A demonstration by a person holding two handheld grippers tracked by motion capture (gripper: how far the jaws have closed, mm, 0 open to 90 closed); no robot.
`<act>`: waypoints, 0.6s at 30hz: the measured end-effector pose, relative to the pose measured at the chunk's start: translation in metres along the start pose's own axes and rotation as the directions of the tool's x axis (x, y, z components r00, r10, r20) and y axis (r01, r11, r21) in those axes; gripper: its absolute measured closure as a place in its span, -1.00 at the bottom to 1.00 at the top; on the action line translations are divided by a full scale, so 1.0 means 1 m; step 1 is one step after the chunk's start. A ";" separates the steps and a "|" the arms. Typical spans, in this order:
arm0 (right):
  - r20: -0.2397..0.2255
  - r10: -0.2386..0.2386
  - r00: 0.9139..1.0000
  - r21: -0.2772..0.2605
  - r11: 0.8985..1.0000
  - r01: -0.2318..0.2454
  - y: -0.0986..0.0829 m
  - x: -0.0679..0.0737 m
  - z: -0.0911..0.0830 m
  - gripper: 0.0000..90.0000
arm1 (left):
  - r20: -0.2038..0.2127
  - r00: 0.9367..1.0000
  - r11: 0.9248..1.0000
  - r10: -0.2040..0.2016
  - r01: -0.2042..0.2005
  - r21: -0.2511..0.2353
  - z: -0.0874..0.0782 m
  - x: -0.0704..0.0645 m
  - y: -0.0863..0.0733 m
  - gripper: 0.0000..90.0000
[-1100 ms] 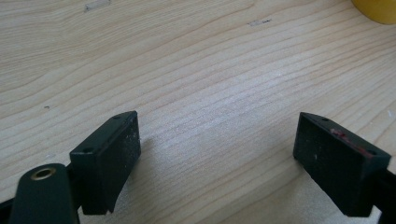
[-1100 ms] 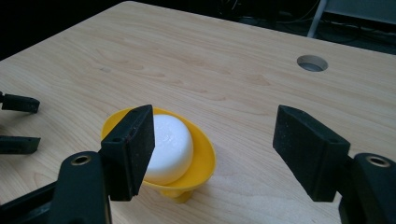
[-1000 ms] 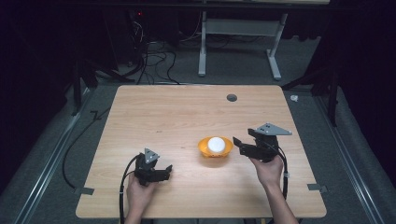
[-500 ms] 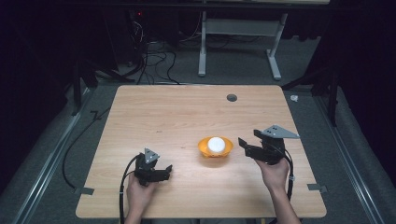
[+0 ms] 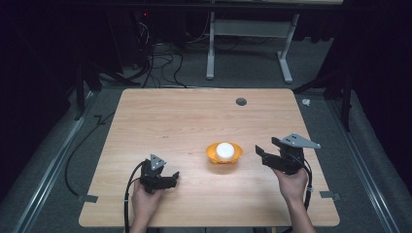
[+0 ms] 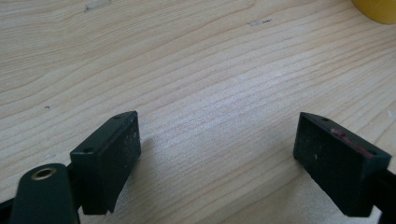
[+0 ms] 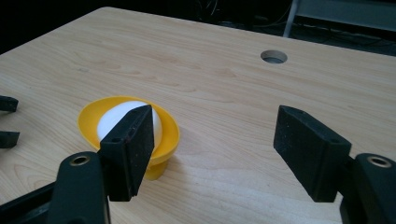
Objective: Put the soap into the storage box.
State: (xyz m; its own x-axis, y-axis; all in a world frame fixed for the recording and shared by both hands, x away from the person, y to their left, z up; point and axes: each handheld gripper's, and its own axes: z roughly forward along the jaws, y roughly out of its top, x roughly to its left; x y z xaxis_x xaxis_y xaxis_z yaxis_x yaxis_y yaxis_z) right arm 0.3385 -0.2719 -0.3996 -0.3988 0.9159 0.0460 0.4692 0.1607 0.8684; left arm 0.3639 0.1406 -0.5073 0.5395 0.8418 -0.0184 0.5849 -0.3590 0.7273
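High view: yellow bowl (image 5: 224, 154) holding white ball (image 5: 224, 149), on wooden table (image 5: 184, 121). Right gripper (image 5: 265, 153) just right of bowl, jaws spread, empty. Left gripper (image 5: 171, 178) left of bowl, jaws spread, empty.

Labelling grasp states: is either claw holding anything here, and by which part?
Nothing held. Left claw and right claw both stand open over bare table; the white ball sits untouched in the yellow bowl.
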 end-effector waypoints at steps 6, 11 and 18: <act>0.007 0.012 1.000 -0.006 1.000 -0.012 -0.004 -0.003 -0.004 -0.35 | 0.000 1.000 1.000 0.000 0.000 0.000 0.000 0.000 0.000 -0.66; 0.020 0.023 1.000 -0.017 1.000 -0.022 -0.007 -0.007 -0.008 -0.35 | 0.000 1.000 1.000 0.000 0.000 0.000 0.000 0.000 0.000 -0.66; 0.031 0.028 0.999 -0.026 0.999 -0.028 -0.014 -0.008 -0.010 -0.33 | -0.001 1.000 1.000 0.001 -0.001 0.000 0.000 0.000 0.000 -0.66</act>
State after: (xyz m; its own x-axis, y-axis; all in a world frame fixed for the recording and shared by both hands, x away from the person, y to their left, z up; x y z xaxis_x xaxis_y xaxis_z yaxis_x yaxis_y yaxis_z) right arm 0.3277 -0.2854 -0.4068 -0.3606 0.9311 0.0552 0.4596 0.1259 0.8792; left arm 0.3639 0.1405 -0.5073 0.5394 0.8419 -0.0168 0.5841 -0.3597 0.7276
